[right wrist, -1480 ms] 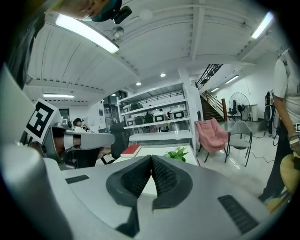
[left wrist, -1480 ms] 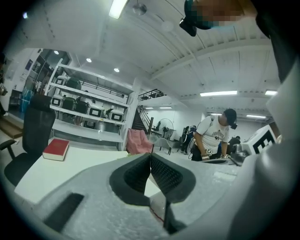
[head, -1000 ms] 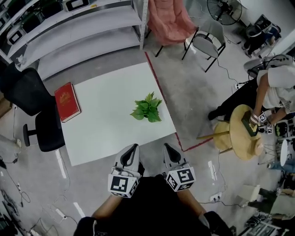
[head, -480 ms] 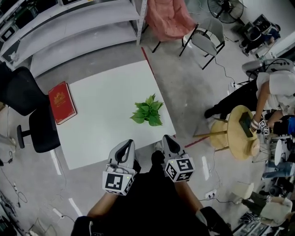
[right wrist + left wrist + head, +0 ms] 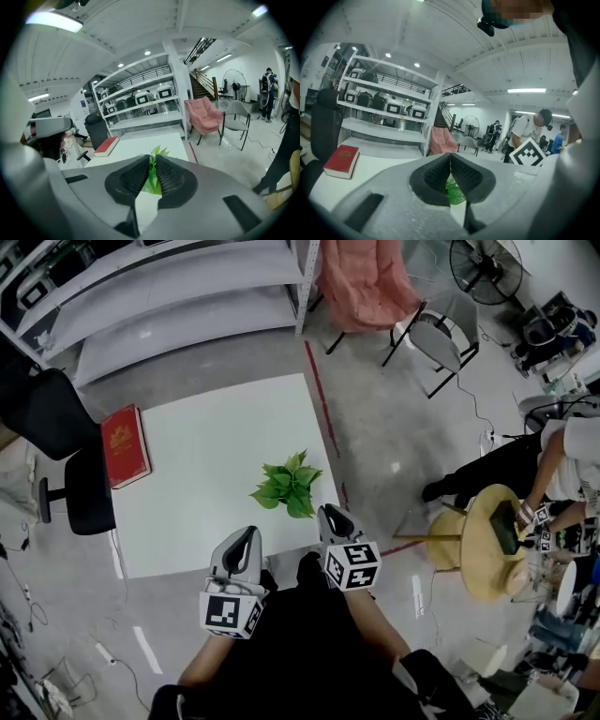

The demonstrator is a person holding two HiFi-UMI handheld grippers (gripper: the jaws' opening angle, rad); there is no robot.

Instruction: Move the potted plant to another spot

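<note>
Potted plant [image 5: 286, 488] sat just ahead of jaws | L gripper [image 5: 246, 540] closed, empty; R gripper [image 5: 330, 515] a slit apart | risk: leaf-only grab could drop pot.

The left gripper [image 5: 246, 538] and right gripper [image 5: 331, 517] are pale grey with black ribbed jaws and black-and-white marker cubes [image 5: 352, 565].

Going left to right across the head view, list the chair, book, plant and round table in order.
black chair → red book → plant → round wooden table
</note>
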